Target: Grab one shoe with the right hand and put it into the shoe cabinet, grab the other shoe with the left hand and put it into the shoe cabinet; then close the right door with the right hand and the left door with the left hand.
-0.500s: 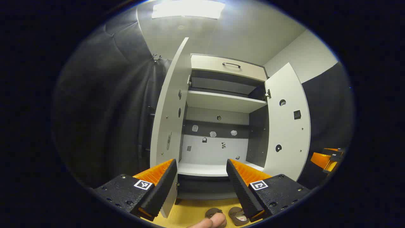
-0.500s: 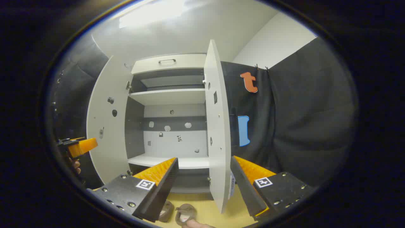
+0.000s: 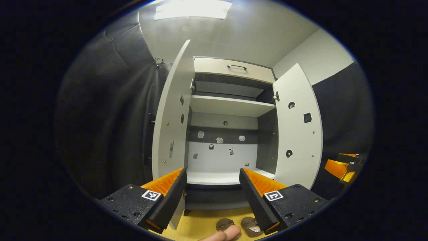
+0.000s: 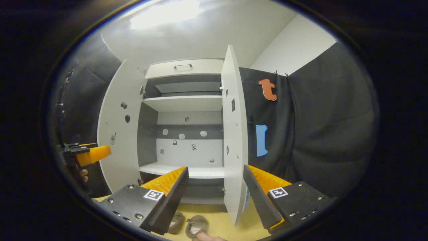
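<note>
Your left gripper (image 3: pixel 212 177) is spread wide with nothing between its fingers, and it's pointed straight at the open shoe cabinet (image 3: pixel 230 107). Same deal for your right gripper (image 4: pixel 215 175): fingers wide apart, holding nothing, though the edge of the right door (image 4: pixel 234 134) sits in the gap between them from that camera's angle, farther back and not touched.

Both doors are swung fully open. The left door (image 3: pixel 172 113) stands edge-on in the left gripper view, and the right door shows its inner face there (image 3: pixel 297 130). The lower shelf (image 3: pixel 217 177) is bare, and so is the upper shelf (image 3: pixel 230 105). A closed drawer with a dark handle (image 3: pixel 236 66) sits on top.

The two brown shoes are down on the yellowish floor (image 3: pixel 200 222) in front of the cabinet, side by side, right at the bottom edge of each view: one shoe (image 3: pixel 224 223) and the other shoe (image 3: pixel 250 226) just beside it. A fingertip (image 3: pixel 224 234) pokes in over them.

You can also spot each gripper from the other's camera, off to the side and well apart.
</note>
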A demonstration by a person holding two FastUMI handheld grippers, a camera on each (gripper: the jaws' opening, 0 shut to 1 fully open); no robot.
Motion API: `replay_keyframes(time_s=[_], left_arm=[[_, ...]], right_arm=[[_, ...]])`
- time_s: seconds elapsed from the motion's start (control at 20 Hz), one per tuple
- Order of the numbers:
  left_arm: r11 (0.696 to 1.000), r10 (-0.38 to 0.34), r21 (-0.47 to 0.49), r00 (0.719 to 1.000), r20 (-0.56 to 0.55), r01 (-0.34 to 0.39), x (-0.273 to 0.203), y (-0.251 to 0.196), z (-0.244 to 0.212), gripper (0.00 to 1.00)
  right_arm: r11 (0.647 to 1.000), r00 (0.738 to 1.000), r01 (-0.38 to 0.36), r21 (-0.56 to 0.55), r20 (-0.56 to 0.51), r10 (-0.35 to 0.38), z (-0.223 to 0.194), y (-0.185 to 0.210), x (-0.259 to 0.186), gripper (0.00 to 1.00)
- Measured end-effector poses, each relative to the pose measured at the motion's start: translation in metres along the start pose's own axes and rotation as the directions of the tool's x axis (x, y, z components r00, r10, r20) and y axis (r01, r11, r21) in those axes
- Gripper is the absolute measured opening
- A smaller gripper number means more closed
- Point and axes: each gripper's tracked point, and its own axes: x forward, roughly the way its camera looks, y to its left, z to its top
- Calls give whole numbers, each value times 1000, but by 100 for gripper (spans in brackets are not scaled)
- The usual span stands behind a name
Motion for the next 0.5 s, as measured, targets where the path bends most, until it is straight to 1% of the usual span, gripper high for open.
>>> replay_keyframes(time_s=[0.05, 0.1, 0.15, 0.2, 0.25, 0.3, 0.5], left_arm=[[1000, -11, 3, 1000, -5, 11, 1, -4, -2, 93], [1000, -25, 0, 1000, -5, 25, 1, -8, -2, 96], [999, -42, -12, 999, -4, 42, 2, -13, -3, 93], [998, -56, -24, 998, -17, 55, 1, -18, -6, 93], [997, -69, -32, 997, -33, 68, 0, -22, -11, 96], [996, -81, -37, 996, -38, 79, -1, -26, -12, 96], [994, -107, 7, 991, -75, 108, 4, -37, -24, 96]], right_arm=[[1000, 1000, -5, 0, -4, 5, -2, 2, 1, 98], [1000, 1000, -11, 0, -5, 11, -3, 4, 2, 98], [1000, 1000, -16, 0, -6, 16, -4, 6, 1, 99], [1000, 1000, -23, -2, -8, 23, -6, 8, 3, 99], [999, 999, -33, -7, -14, 33, -10, 11, 3, 98], [999, 999, -46, -12, -25, 46, -15, 15, 4, 98], [995, 992, -101, -1, -73, 100, -40, 30, 13, 98]])
